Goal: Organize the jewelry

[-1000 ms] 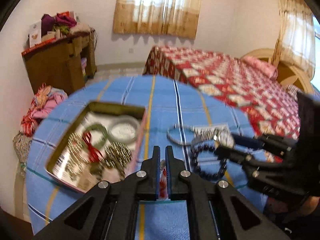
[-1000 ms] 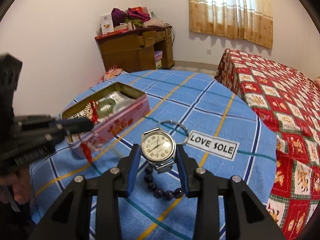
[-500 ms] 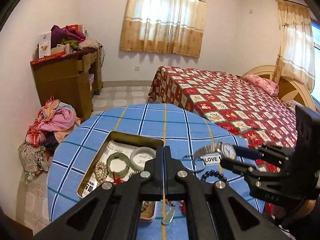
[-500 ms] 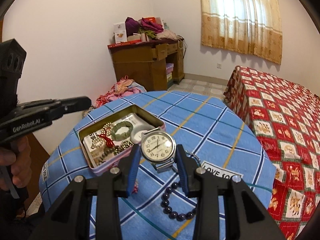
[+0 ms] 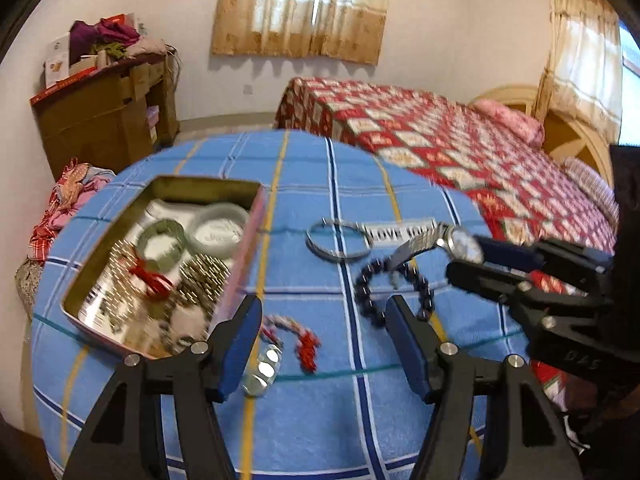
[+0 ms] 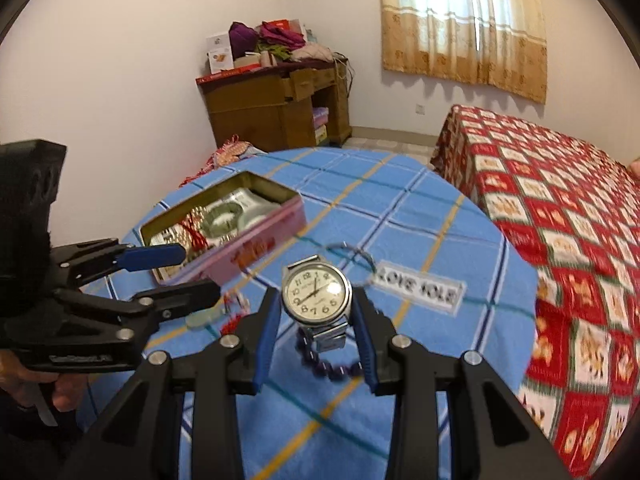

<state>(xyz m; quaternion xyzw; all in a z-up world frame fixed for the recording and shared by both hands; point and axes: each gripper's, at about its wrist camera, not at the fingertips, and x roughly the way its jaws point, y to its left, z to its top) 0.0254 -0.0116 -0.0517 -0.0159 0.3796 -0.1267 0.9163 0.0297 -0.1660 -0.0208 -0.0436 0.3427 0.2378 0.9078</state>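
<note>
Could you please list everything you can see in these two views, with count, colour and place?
tin: one, pink outside, gold inside, table's left, holding bangles and beads
watch: one, silver, white dial, in right claw
bead bracelet: one, dark, on cloth
wire bangle: one, silver, by label
label: one, white, on cloth
red cord charm: one, red with pale pendant, beside tin
tablecloth: one, blue checked
bed: one, red patterned
desk: one, brown, cluttered
left claw: opening, empty
right claw: shut on watch
</note>
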